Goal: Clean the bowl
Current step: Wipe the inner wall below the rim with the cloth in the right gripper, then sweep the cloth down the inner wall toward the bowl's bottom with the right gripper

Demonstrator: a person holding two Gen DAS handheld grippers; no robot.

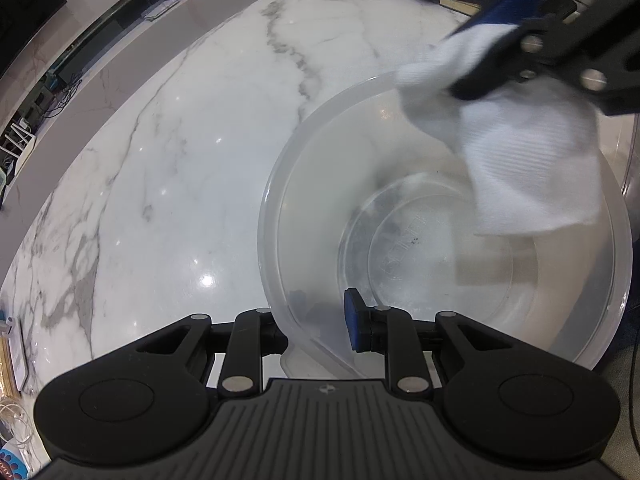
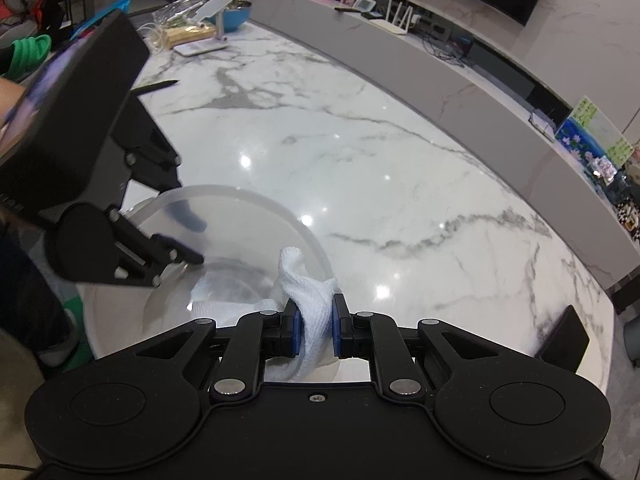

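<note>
Left fingers (image 1: pixel 316 320) are pinching the bowl (image 1: pixel 276 208) rim, right fingers (image 2: pixel 314 330) are clamping the cloth (image 2: pixel 312 296); hard wiping risks tipping the bowl off the bench (image 1: pixel 168 152).

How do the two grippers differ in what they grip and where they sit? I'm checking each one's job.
The left gripper clamps the clear bowl at its near rim, one side inside and one outside; the right gripper pinches a white cloth.
The left gripper sits at the bowl's edge; the right gripper is above the bowl, with the cloth hanging inside.
Both have shut jaws with blue pads.
</note>
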